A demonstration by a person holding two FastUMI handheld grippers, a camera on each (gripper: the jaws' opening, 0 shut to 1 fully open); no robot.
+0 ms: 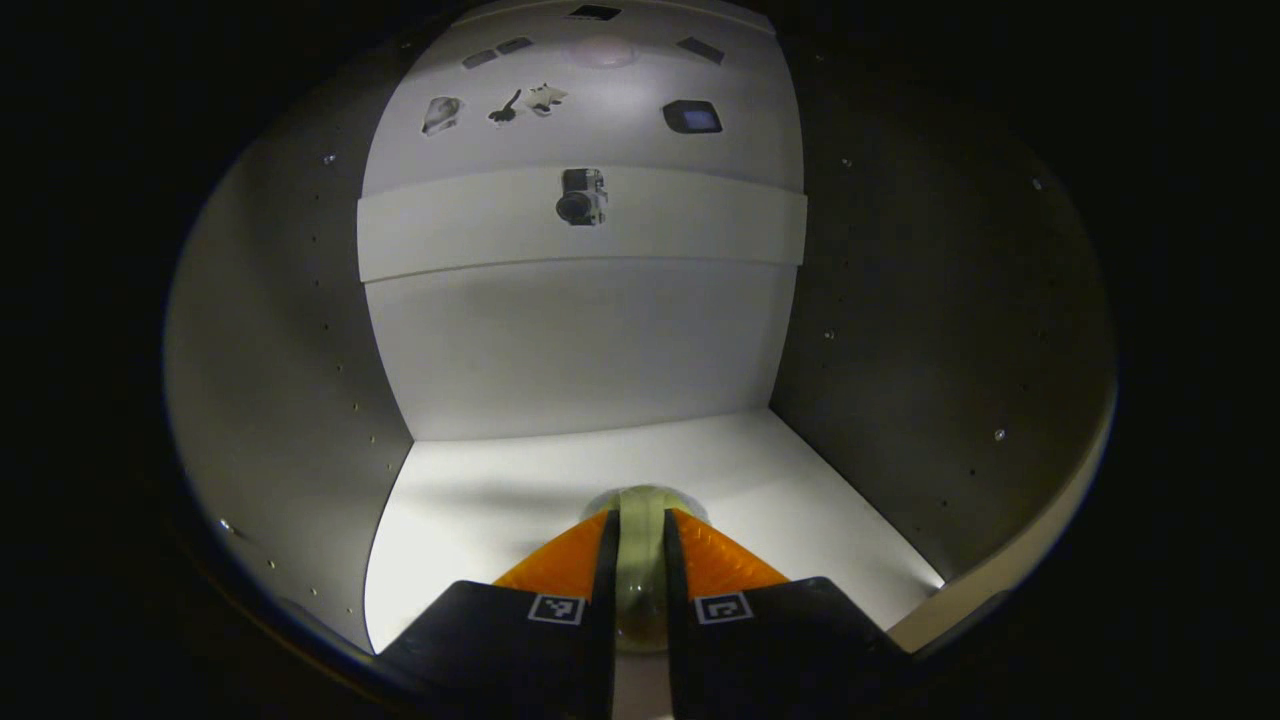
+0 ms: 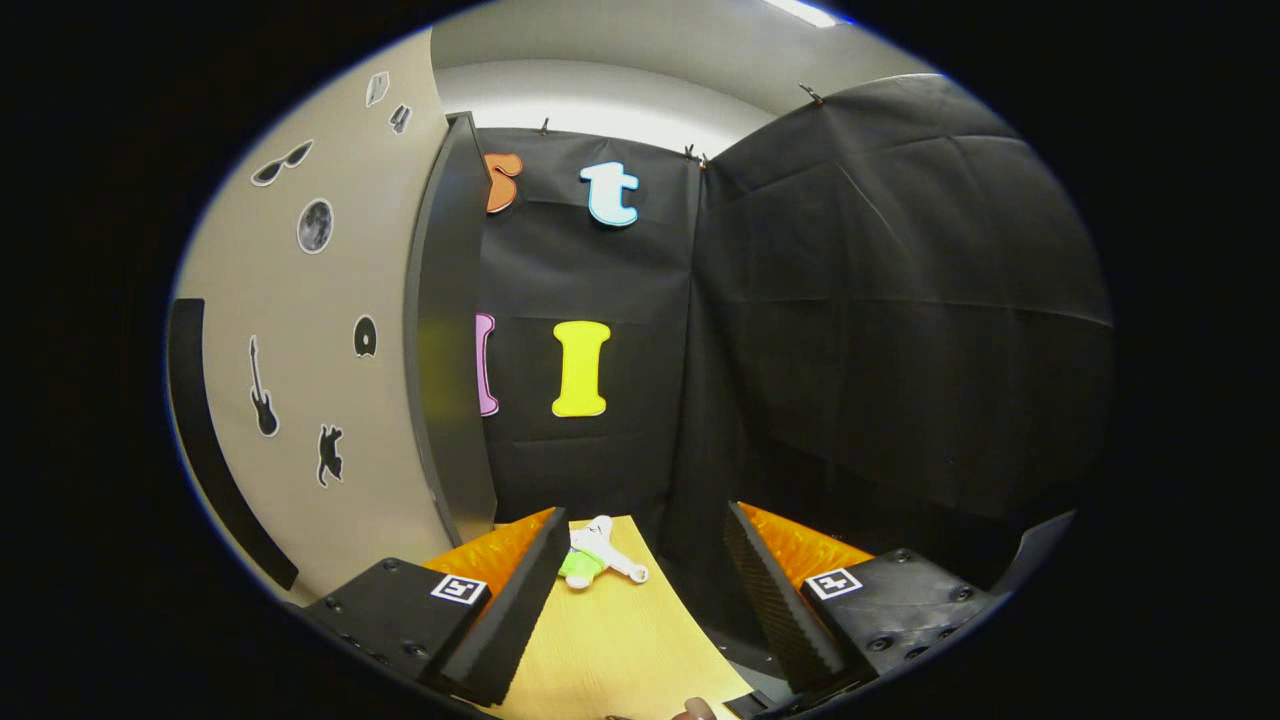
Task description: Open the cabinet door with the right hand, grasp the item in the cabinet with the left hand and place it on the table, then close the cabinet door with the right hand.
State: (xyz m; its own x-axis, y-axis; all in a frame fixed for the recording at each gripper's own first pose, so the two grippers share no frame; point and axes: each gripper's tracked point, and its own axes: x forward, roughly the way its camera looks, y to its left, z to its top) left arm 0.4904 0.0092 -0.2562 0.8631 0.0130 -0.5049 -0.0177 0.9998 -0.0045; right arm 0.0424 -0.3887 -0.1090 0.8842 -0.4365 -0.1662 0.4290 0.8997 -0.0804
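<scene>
The right gripper view looks over a pale wooden bench [image 2: 620,640] backed by black cloth walls, with a strip of ceiling light above. On the bench lies a small white and green toy [image 2: 592,560], between and beyond the right tongs [image 2: 640,590], whose jaws stand wide apart, released, touching nothing. To the left rises the beige cabinet door [image 2: 330,340], swung open, dotted with dark stickers, its dark edge facing the camera. The left gripper view looks into the cabinet [image 1: 300,380]: a white floor, a white back panel with a crossbar, and grey side walls pricked with rows of small holes. On the cabinet floor sits the item [image 1: 642,560], a pale, translucent rounded thing, probably a small jar or ball, and the left tongs [image 1: 640,560] are clenched on it, both fingers pressing its sides. Most of the item is hidden between the fingers [image 1: 560,565], so its shape is hard to make out
</scene>
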